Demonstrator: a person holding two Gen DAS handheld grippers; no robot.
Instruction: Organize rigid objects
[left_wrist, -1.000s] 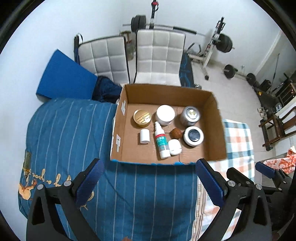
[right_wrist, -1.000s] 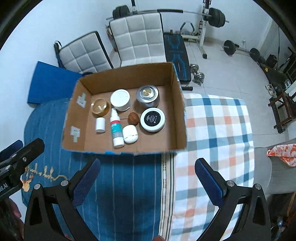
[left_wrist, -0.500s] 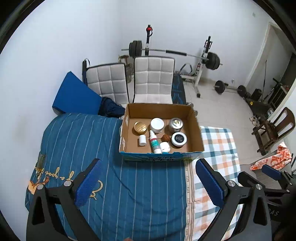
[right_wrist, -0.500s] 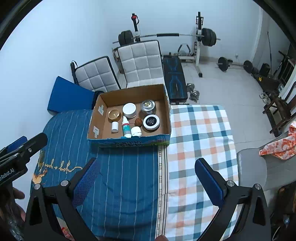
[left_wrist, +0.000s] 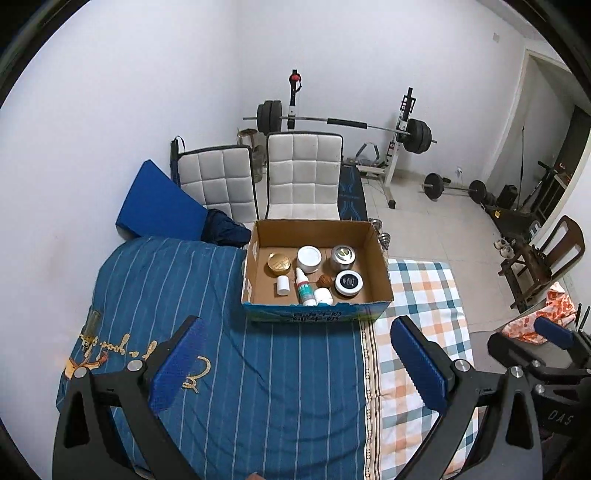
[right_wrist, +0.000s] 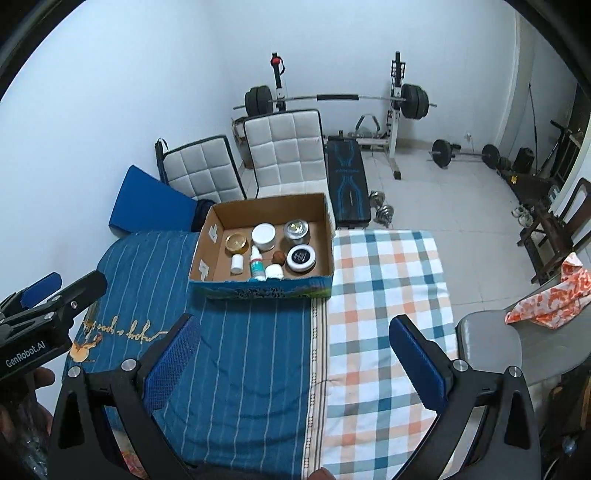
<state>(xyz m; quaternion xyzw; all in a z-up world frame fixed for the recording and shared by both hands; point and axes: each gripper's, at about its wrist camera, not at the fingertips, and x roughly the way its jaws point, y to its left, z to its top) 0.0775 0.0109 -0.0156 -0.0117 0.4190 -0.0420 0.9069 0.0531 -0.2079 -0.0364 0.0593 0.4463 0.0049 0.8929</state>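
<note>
I hold both tongs high over the bed (left_wrist: 229, 369), well back from the cardboard box (left_wrist: 380, 273), which I take as my landmark. The left tongs (left_wrist: 295, 365) stand wide open and empty, their blue pads spread on either side of the striped blue blanket (right_wrist: 236, 354) in front of the box. The right tongs (right_wrist: 291, 362) are likewise spread wide with nothing between them, above the seam where the blue blanket meets the checked blanket (right_wrist: 388, 295) on the box's right.

The box sits on the bed at its far end, open at the top, and all the rigid things lie inside it. Along the box's back row, from left to right: a gold round tin (left_wrist: 279, 263), a white jar (left_wrist: 308, 257) and a silver can (left_wrist: 342, 256). Nearer the box's front wall: a small white bottle (left_wrist: 283, 285), a white spray bottle with a teal label (left_wrist: 303, 288) lying down, a small brown ball (left_wrist: 325, 280), a white cap-like piece (left_wrist: 323, 295) just beside the spray bottle, and a black-lidded jar (left_wrist: 348, 282) at the right.

Behind the box stand two white padded chairs (left_wrist: 303, 177), and beyond them a barbell rack (left_wrist: 402, 122). Left of the box a blue mat (left_wrist: 155, 199) leans on the wall
</note>
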